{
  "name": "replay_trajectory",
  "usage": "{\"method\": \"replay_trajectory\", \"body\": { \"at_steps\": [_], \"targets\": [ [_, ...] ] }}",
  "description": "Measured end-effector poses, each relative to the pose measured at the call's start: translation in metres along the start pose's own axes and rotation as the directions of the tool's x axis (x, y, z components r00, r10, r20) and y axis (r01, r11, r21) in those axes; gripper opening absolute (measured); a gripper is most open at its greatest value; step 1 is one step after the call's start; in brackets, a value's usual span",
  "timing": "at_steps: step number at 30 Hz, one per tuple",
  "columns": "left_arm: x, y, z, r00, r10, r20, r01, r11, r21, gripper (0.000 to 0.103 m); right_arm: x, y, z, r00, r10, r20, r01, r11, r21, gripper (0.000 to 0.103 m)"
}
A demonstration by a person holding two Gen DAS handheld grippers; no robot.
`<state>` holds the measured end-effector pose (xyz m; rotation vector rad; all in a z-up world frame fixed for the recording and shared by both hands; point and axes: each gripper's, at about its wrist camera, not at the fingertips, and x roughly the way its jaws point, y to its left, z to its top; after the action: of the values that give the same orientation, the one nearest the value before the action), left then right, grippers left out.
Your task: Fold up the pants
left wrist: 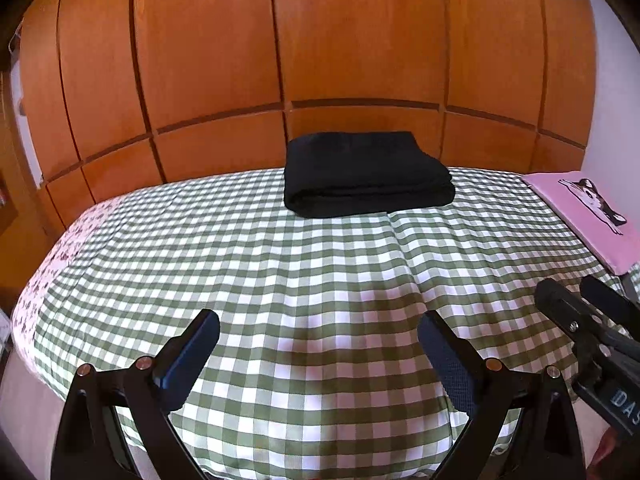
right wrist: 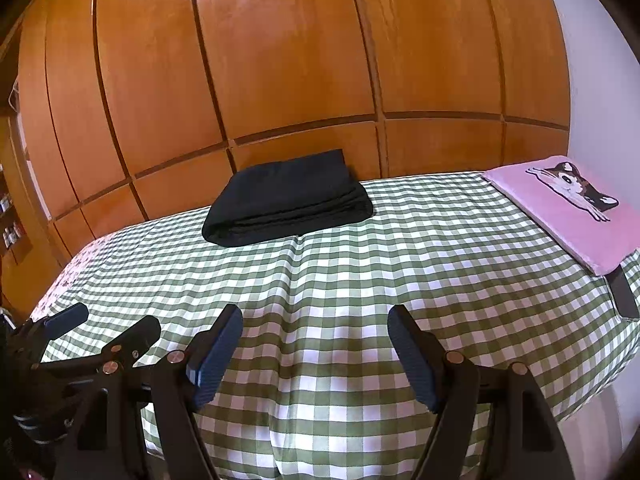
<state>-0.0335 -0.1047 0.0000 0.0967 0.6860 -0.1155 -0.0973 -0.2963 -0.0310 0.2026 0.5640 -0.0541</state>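
Pants (left wrist: pixel 368 176) folded; dark flat object (right wrist: pixel 624 294) only in right view.

Wooden wardrobe wall (left wrist: pixel 320 40), gingham bed (left wrist: pixel 280 272)

The left claw (left wrist: pixel 320 344) points forward and down, jaws spread wide with nothing between them. The right claw (right wrist: pixel 316 340) sits just beside it at the same tilt, equally wide and empty.

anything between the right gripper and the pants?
Nothing: only bare checked bedspread lies between the open right gripper and the folded black pants, clearest in the right wrist view. The pink pillow sits off to the side.
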Motion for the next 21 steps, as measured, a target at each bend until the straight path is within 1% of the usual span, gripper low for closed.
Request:
{"method": "replay_trajectory", "body": {
  "at_steps": [4, 11, 21],
  "targets": [
    [0.001, 0.003, 0.000, 1.000, 0.008, 0.000, -0.008, 1.000, -0.008, 0.100, 0.002, -0.001, -0.001, 1.000, -0.013, -0.005, 0.013, 1.000, 0.004, 0.076],
    [-0.001, 0.002, 0.001, 1.000, 0.017, 0.014, -0.017, 1.000, 0.006, 0.100, 0.006, -0.013, -0.003, 0.999, -0.036, -0.025, 0.037, 0.998, 0.043, 0.076],
    [-0.002, 0.003, 0.003, 1.000, 0.017, 0.015, -0.017, 1.000, -0.003, 0.100, 0.006, -0.012, -0.003, 0.999, -0.040, -0.025, 0.041, 0.999, 0.035, 0.076]
  ]
}}
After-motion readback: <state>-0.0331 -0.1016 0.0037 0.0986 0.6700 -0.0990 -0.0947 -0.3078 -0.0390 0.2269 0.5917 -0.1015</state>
